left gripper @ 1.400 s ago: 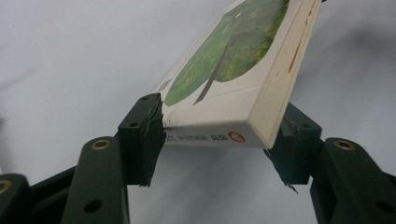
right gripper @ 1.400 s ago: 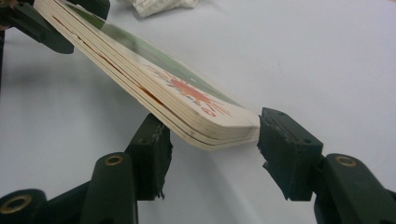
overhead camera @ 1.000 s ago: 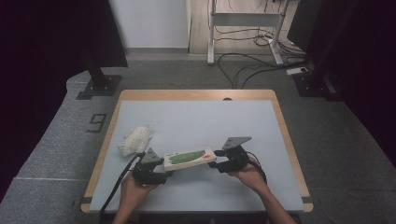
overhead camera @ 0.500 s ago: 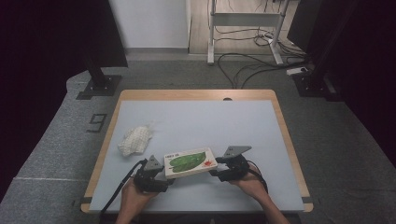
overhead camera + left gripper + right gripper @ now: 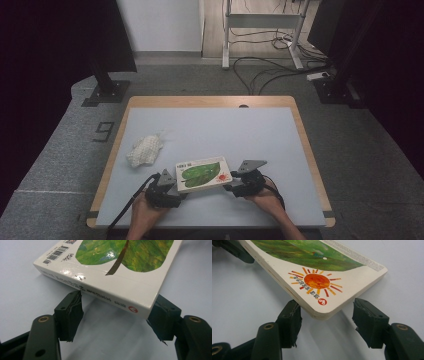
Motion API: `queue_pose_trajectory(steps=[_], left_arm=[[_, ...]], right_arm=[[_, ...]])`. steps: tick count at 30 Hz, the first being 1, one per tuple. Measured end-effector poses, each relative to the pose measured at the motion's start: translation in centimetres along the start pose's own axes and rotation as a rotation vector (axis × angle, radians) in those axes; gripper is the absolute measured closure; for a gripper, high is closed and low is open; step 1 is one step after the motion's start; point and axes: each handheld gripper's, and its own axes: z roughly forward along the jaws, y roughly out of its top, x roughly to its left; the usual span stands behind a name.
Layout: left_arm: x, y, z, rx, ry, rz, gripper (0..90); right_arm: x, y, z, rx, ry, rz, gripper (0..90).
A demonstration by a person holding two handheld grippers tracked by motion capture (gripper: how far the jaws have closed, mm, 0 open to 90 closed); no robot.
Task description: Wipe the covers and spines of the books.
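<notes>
White hardcover book with a green leaf cover (image 5: 202,173): near the front edge of the pale blue, wood-rimmed table (image 5: 220,127) | left gripper (image 5: 167,187): jaws parted, pads at the spine end, grip unclear | right gripper (image 5: 239,185): jaws parted around the sun-printed corner, grip unclear | crumpled white cloth (image 5: 144,150): near left edge

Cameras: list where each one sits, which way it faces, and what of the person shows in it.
High view: above the person's side, looking forward and down on the table; forearms, left gripper, right gripper.
Left gripper view: rides the left gripper, looking along its black jaws at the book spine.
Right gripper view: rides the right gripper, looking along its jaws at the book's sun corner.
Shared: all show the leaf-cover book; the cloth lies left of it.
</notes>
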Motion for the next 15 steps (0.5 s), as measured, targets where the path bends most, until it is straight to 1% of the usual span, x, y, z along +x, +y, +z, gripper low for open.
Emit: queue_pose_trajectory(steps=[3,7,8,10,11,15], left_arm=[[0.4,0.04,0.35,0.0,0.002,0.004,32.6],[0.19,-0.18,0.68,0.011,0.016,0.02,34.0],[0.16,-0.25,0.66,0.008,0.013,0.02,34.2],[0.08,-0.35,0.58,0.007,0.007,0.011,34.8],[0.03,-0.38,0.53,0.01,0.005,0.011,34.9],[-0.08,-0.46,0.4,0.016,-0.002,0.02,34.8]], right_arm=[[-0.23,0.08,0.33,0.001,-0.01,0.002,39.4],[-0.29,-0.08,0.72,0.015,-0.02,-0.003,39.4],[-0.26,-0.19,0.78,0.017,-0.024,-0.005,39.4],[-0.22,-0.42,0.79,0.01,-0.008,0.013,39.2],[-0.16,-0.48,0.78,0.006,-0.005,0.014,38.9],[0.1,-0.53,0.75,0.022,-0.017,-0.004,38.3]])
